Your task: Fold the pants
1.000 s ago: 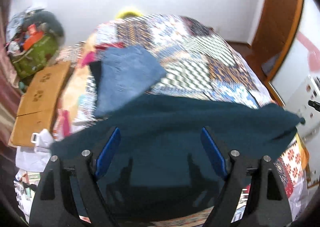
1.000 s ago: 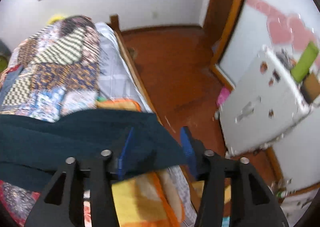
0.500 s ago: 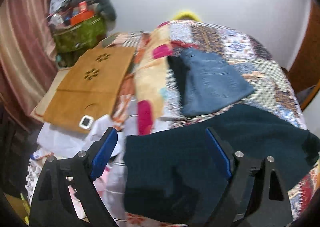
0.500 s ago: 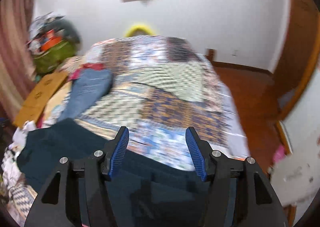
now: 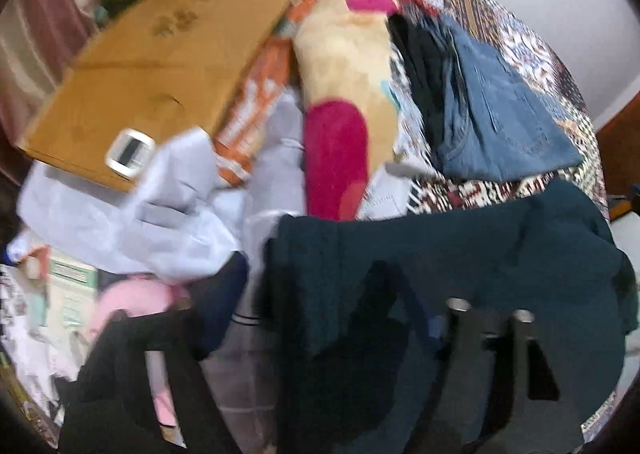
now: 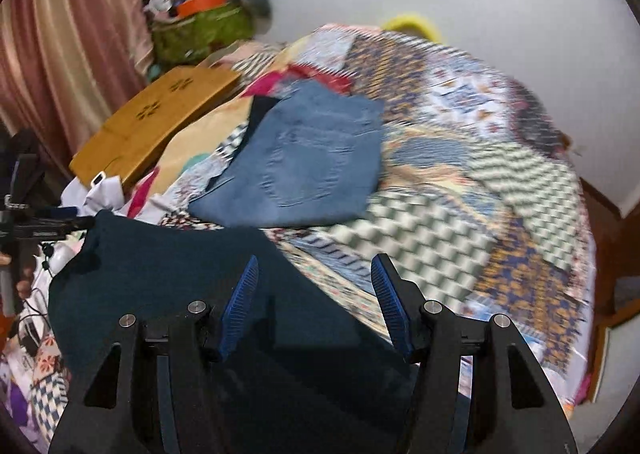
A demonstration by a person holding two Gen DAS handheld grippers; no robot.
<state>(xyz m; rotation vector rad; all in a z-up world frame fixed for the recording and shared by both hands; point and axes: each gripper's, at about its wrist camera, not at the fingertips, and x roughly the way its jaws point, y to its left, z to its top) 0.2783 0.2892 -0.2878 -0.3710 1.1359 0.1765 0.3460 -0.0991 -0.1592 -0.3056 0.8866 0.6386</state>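
Clearly two garments: teal pants (image 6: 168,278), folded jeans (image 6: 312,162).

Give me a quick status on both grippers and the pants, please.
Right gripper open, empty. Left gripper open. Dark teal pants lying beneath. Folded blue jeans beyond.

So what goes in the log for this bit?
task: fold pants | dark teal pants: on bed | right tool: open | left tool: open | jeans: behind

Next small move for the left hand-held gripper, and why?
Probably lower the left hand-held gripper onto the dark teal pants near edge and close. It's open with the bunched edge between its fingers; the right hand-held gripper is open too.
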